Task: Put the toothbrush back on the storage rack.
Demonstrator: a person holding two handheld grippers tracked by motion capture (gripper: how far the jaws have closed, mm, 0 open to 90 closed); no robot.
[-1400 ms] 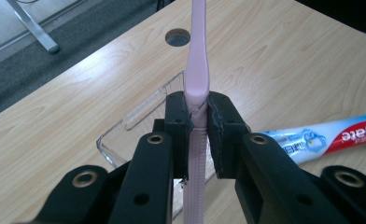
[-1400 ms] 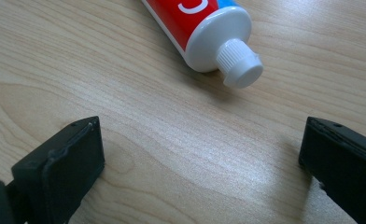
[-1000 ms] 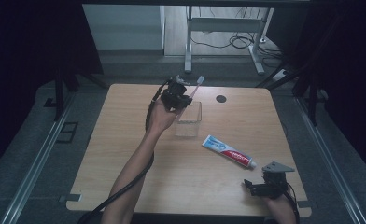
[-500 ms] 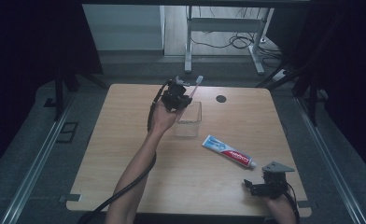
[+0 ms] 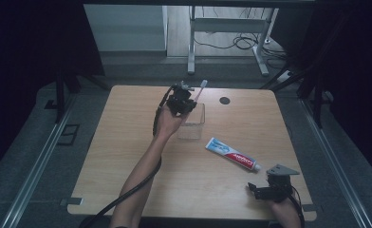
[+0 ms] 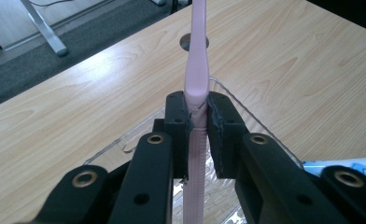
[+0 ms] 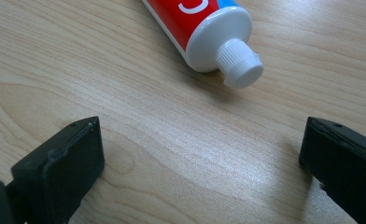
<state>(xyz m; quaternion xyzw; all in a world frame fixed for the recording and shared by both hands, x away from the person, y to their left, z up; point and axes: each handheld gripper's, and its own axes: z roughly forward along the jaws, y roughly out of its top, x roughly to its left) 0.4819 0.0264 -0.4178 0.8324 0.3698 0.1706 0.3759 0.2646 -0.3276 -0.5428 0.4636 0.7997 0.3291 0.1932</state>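
My left gripper is shut on a pink toothbrush, pinched between its pads; the handle rises past the jaws. It hovers over a clear plastic container at the middle back of the wooden table; the container's rim shows under the jaws. A red, white and blue toothpaste tube lies to the right. My right gripper rests open near the front right edge, its jaws wide apart on bare wood, with the tube's white cap just ahead.
A round cable hole sits in the table's back right part. Metal desk legs and cables stand on the floor beyond the table. The left gripper's cable trails along the forearm to the front edge.
The left gripper with the toothbrush has sunk slightly toward the clear container. The right gripper and the toothpaste tube have not moved.
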